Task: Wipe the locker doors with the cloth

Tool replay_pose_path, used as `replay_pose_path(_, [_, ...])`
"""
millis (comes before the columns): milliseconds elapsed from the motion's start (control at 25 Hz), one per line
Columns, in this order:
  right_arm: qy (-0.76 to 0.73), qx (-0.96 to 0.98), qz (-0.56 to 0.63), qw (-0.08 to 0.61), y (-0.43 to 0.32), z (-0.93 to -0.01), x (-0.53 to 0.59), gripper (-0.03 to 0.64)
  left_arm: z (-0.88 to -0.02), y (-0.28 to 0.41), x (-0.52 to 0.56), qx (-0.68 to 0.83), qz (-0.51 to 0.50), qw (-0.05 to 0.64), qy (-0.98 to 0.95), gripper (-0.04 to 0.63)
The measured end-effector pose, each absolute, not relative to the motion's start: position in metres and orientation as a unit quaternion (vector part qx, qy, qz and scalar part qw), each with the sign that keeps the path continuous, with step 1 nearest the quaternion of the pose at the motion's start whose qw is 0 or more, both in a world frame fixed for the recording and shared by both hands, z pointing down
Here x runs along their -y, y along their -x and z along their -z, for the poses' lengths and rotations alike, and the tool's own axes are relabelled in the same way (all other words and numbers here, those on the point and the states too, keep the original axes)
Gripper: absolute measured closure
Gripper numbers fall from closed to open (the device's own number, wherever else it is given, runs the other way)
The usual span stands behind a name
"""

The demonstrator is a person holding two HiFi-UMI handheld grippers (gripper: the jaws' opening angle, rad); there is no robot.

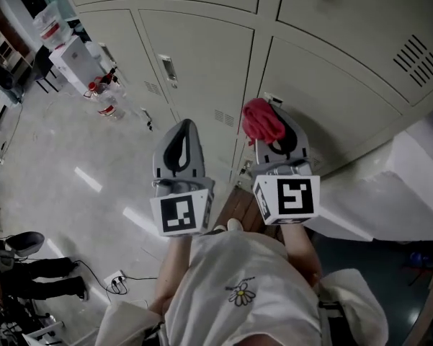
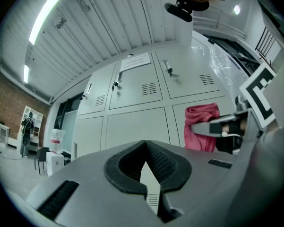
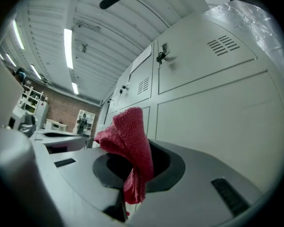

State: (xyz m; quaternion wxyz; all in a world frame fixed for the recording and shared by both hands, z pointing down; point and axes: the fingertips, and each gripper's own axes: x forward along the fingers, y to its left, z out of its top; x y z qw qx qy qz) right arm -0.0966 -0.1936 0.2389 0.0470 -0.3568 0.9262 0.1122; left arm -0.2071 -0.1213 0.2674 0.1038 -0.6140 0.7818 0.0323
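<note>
Grey locker doors (image 1: 202, 56) fill the far side of the head view and stand close ahead in both gripper views (image 2: 137, 126) (image 3: 217, 112). A red cloth (image 1: 261, 120) bunches out of my right gripper (image 1: 274, 127), which is shut on it just short of a lower door. In the right gripper view the cloth (image 3: 130, 131) sticks up between the jaws of the right gripper (image 3: 141, 150). My left gripper (image 1: 181, 132) is held beside it, a little to the left, shut with nothing in it (image 2: 145, 148). From the left gripper view the cloth (image 2: 202, 126) shows at the right.
A white box unit (image 1: 72, 60) and some bottles (image 1: 104, 99) stand on the floor at the left, by the lockers. A plastic-wrapped white block (image 1: 411, 171) sits at the right. Cables and a power strip (image 1: 115, 281) lie at the lower left, near a person's legs (image 1: 47, 276).
</note>
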Motion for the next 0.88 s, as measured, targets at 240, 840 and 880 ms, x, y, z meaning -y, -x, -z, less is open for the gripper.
replay_pose_path(240, [0.45,-0.873,-0.17,0.08,0.103,-0.166,0.223,0.588,-0.246,0.217,0.142,-0.764,-0.034,0.121,0.633,0.578])
replay_pose_path(840, [0.522,-0.822,-0.221,0.045,0.117,-0.143,0.248,0.588,-0.221,0.212,0.164,-0.719,-0.035,0.147,0.679,0.579])
replay_pose_path(880, [0.523,-0.822,-0.223,0.043,0.116,-0.143,0.248,0.588,-0.218,0.211,0.166,-0.715,-0.037,0.152,0.682,0.578])
